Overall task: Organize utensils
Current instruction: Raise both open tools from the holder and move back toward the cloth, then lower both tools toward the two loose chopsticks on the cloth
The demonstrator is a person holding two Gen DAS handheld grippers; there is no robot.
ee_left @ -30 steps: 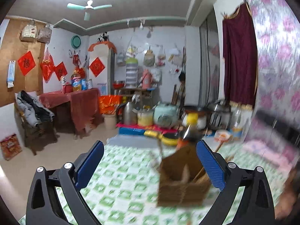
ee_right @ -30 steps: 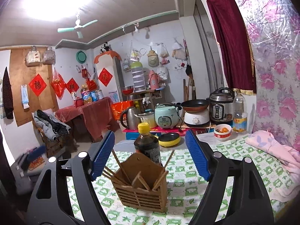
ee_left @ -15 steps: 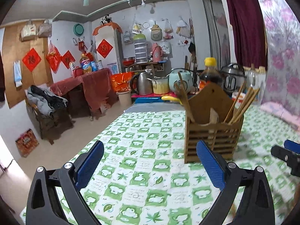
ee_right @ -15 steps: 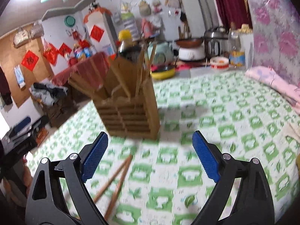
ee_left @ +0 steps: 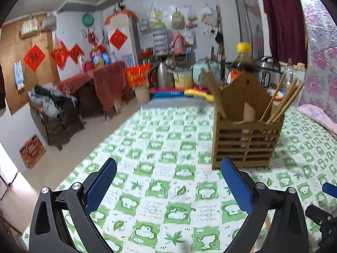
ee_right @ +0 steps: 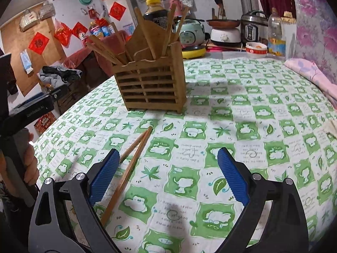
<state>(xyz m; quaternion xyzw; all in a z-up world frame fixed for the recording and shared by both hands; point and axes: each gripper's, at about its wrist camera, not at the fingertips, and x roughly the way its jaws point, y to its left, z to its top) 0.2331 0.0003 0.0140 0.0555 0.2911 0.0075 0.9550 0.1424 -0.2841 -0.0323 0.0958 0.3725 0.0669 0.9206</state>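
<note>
A slatted wooden utensil holder (ee_left: 246,139) (ee_right: 149,84) stands on the green-checked tablecloth (ee_right: 252,105), with several chopsticks upright in it. Two loose wooden chopsticks (ee_right: 134,154) lie flat on the cloth in front of it. My right gripper (ee_right: 168,172) hovers low over the cloth; its jaws are opening and grip nothing. The loose chopsticks run just inside its left finger (ee_right: 103,177), untouched. My left gripper (ee_left: 168,181) is open and empty over bare cloth, left of the holder and short of it.
A dark sauce bottle with a yellow cap (ee_right: 154,10) stands right behind the holder. A bowl (ee_right: 256,48), a plastic bottle and cookers sit at the table's far edge. Pink fabric (ee_right: 311,73) lies at the right. A hand (ee_right: 29,164) holds the left gripper's handle.
Both grippers have sunk toward the table and tipped downward. The right gripper's jaws have spread wider, and the loose chopsticks have come into its view.
</note>
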